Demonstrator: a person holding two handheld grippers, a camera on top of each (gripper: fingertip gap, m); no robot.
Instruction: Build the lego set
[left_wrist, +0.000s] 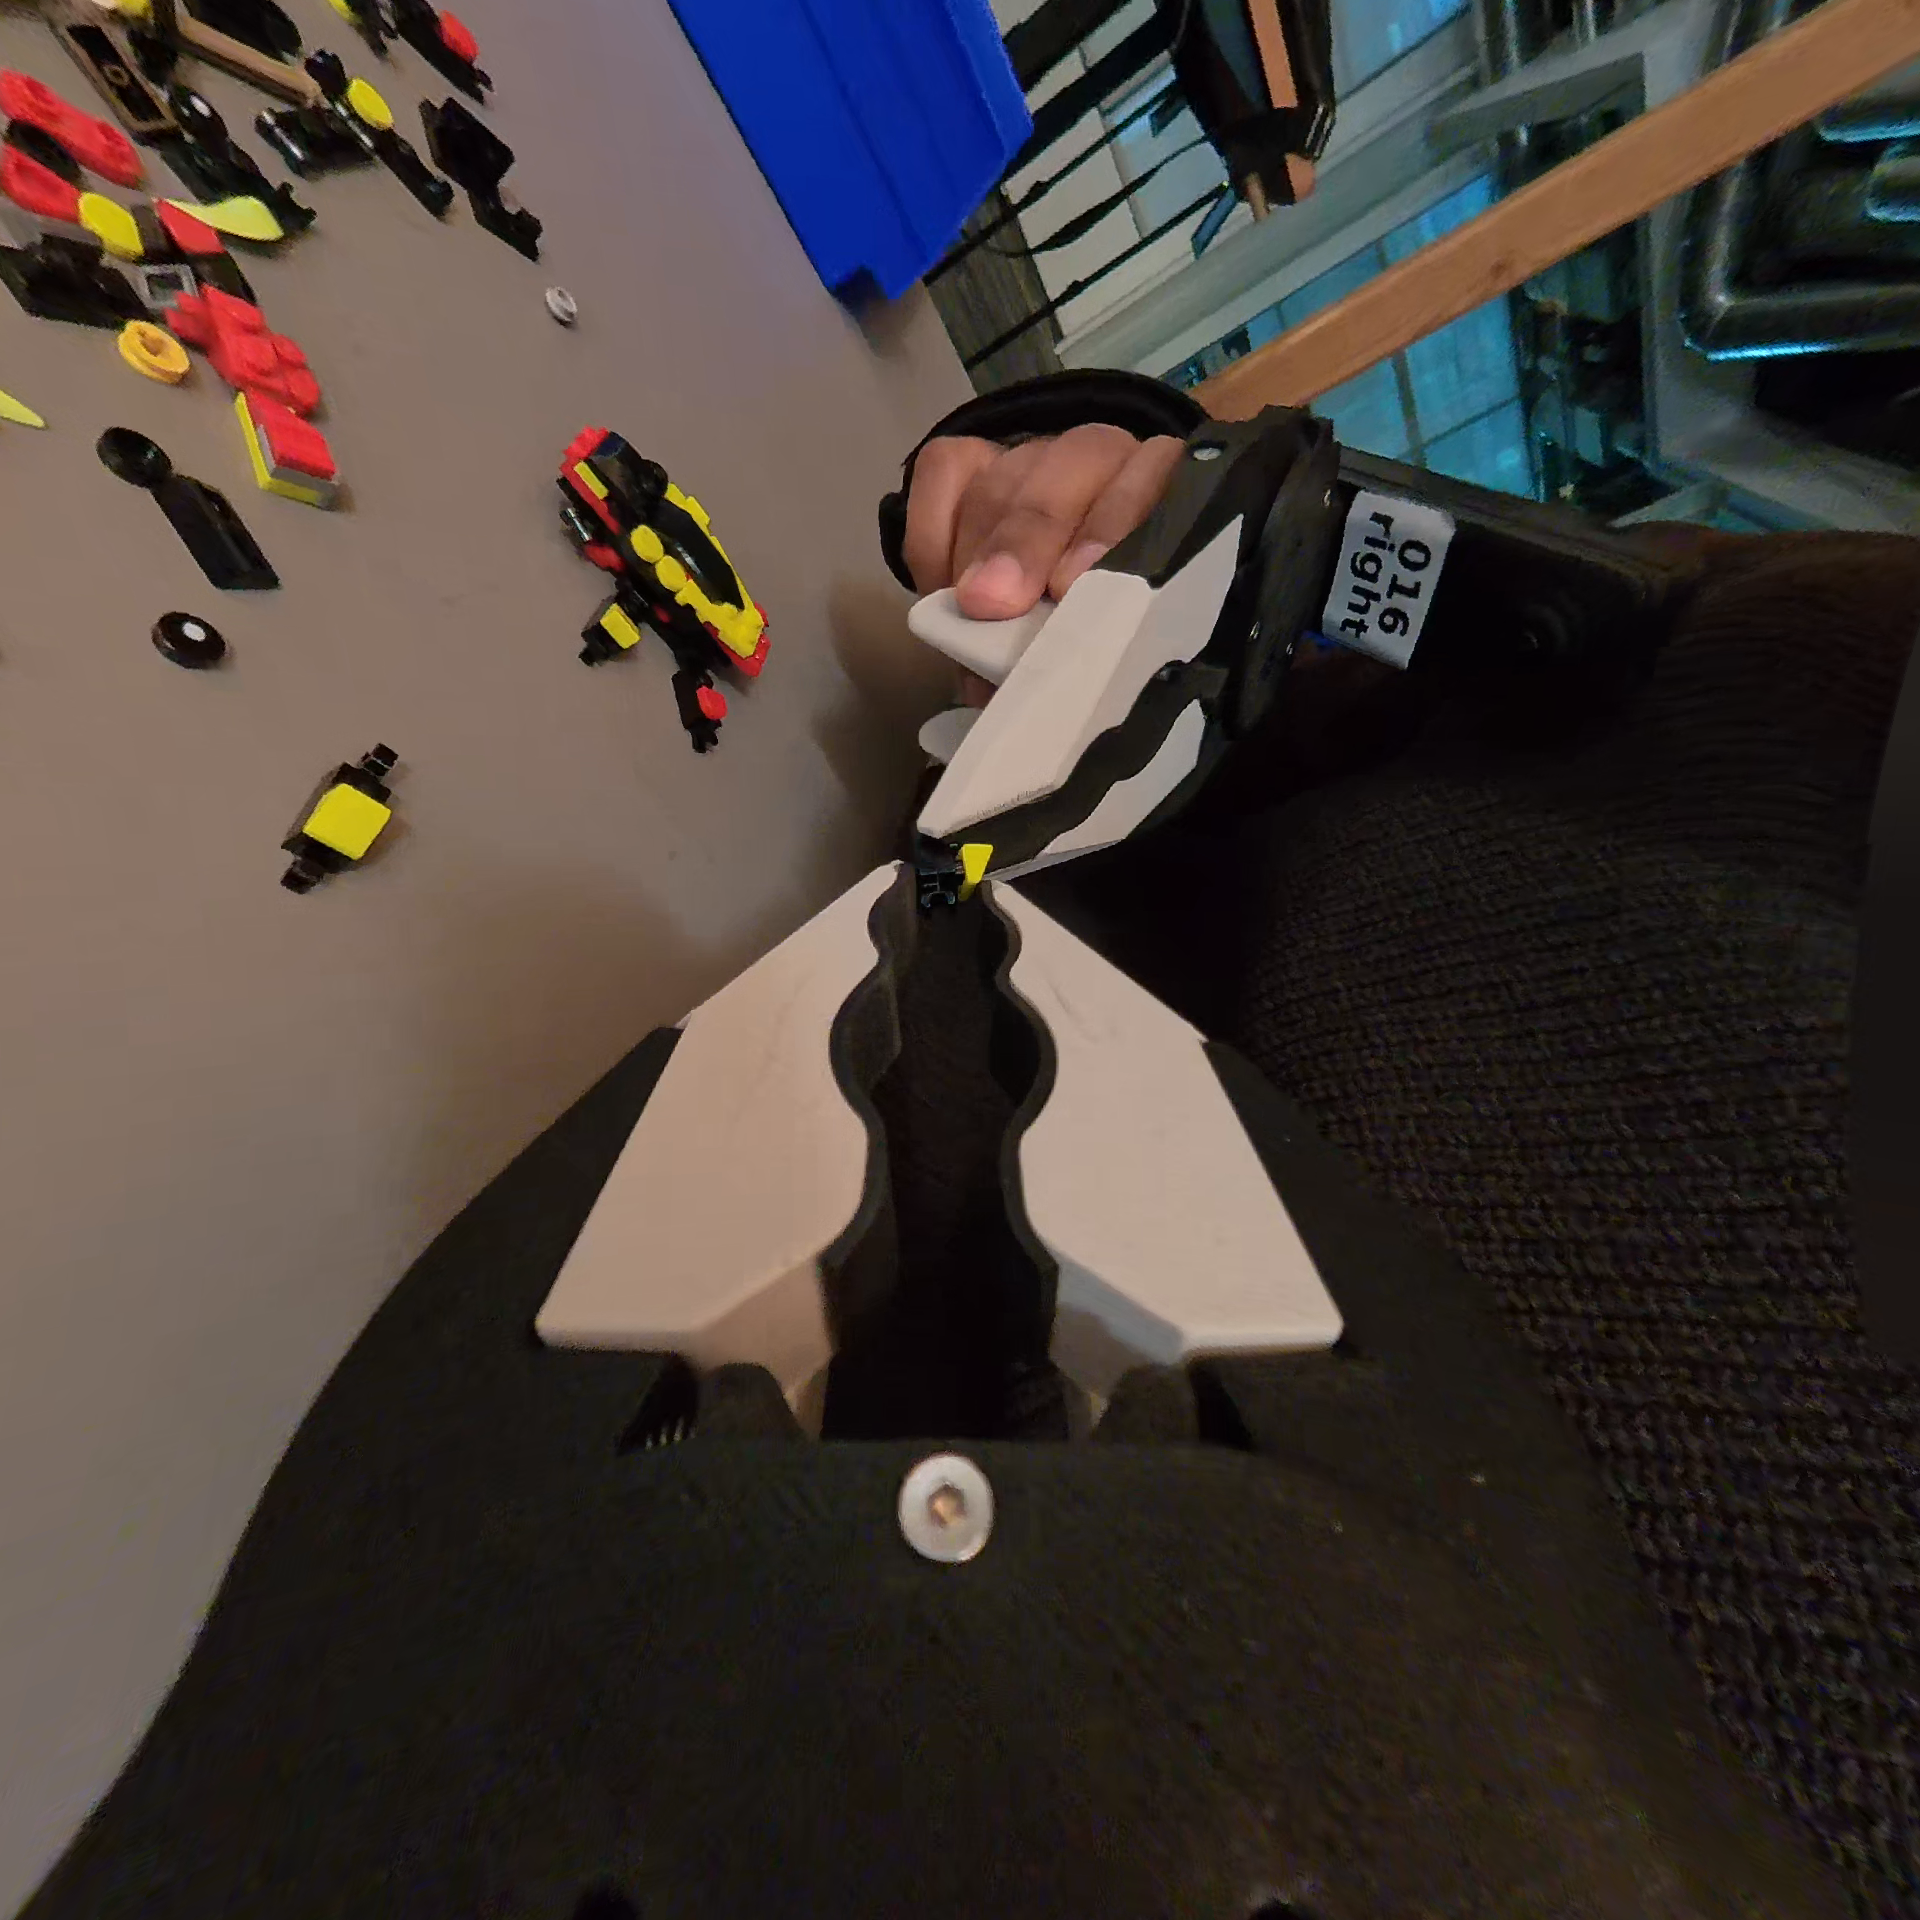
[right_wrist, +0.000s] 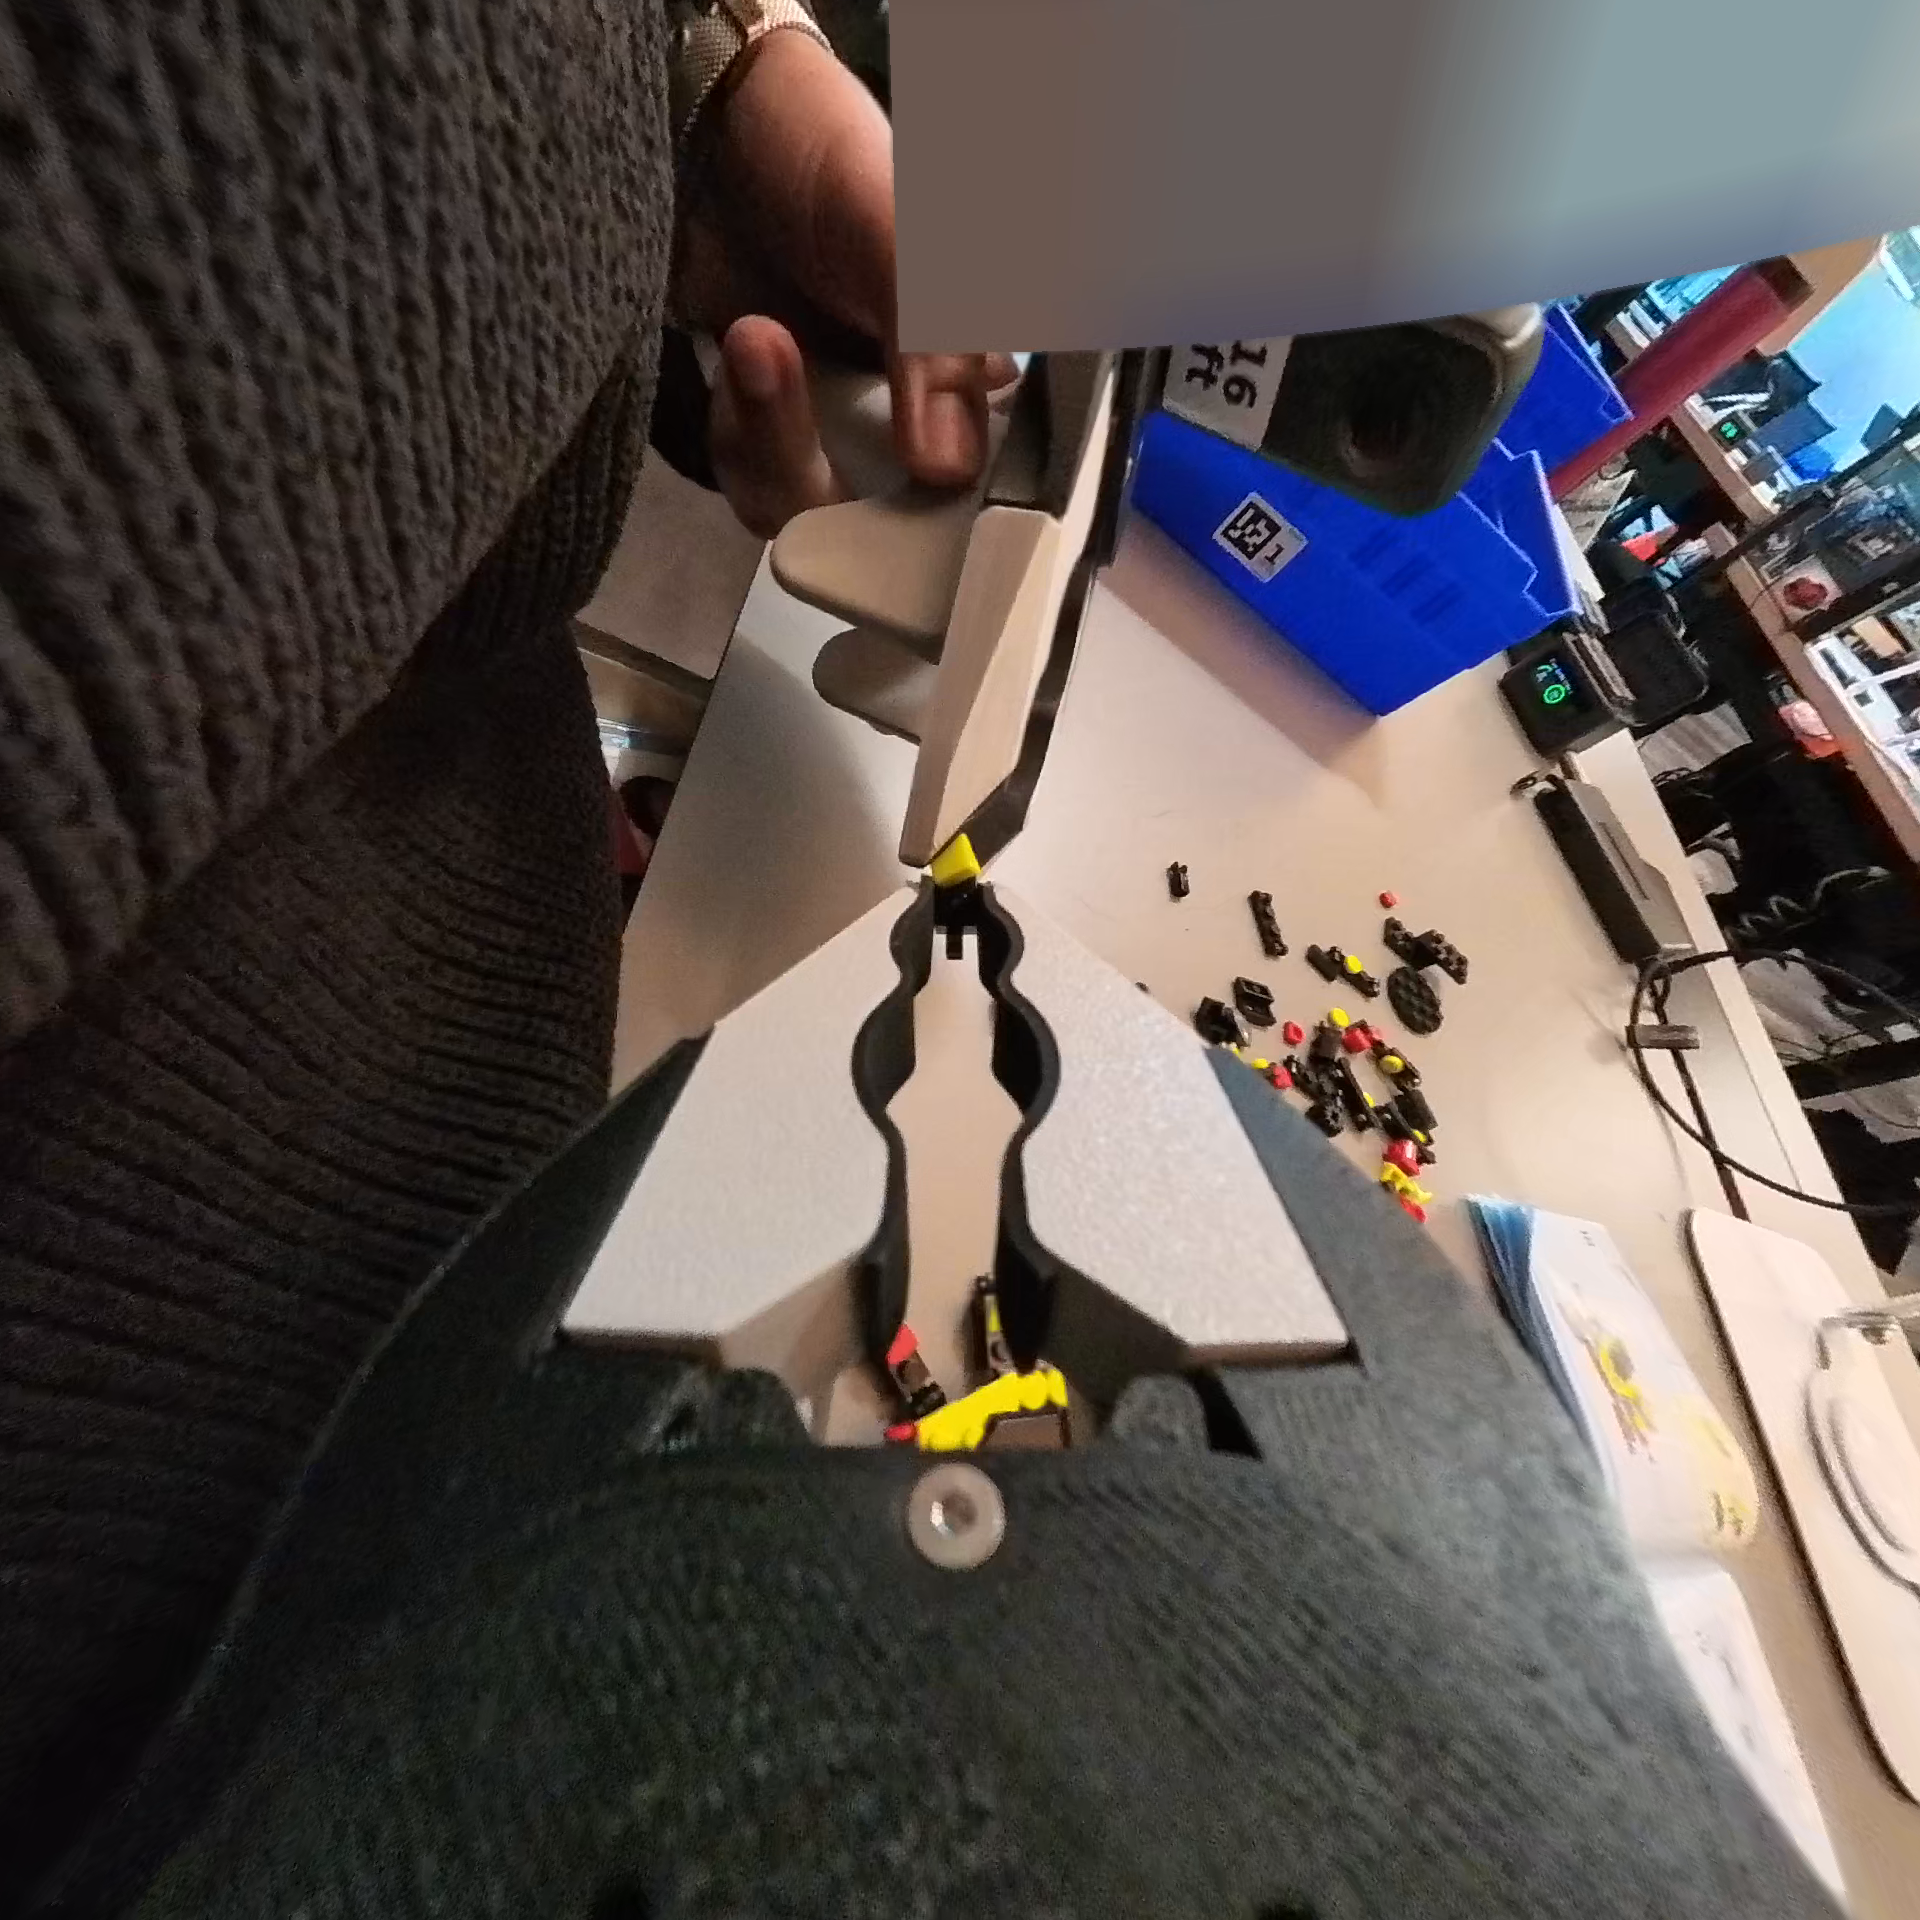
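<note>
Left gripper (left_wrist: 940, 883) and right gripper (right_wrist: 951, 909) tip to tip, jaws pinched nearly closed.

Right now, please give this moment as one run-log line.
left gripper: shut on black-and-yellow lego piece | right gripper: shut on same piece, tips meeting | partly built model: lying on table

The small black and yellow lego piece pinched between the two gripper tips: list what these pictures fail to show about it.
- Left wrist view: the small black and yellow lego piece is too small; stud seating unreadable.
- Right wrist view: the left gripper covers the yellow part's top.
- Both views: which gripper bears the load cannot be told; the right gripper tips hide the black part's sides.
</note>
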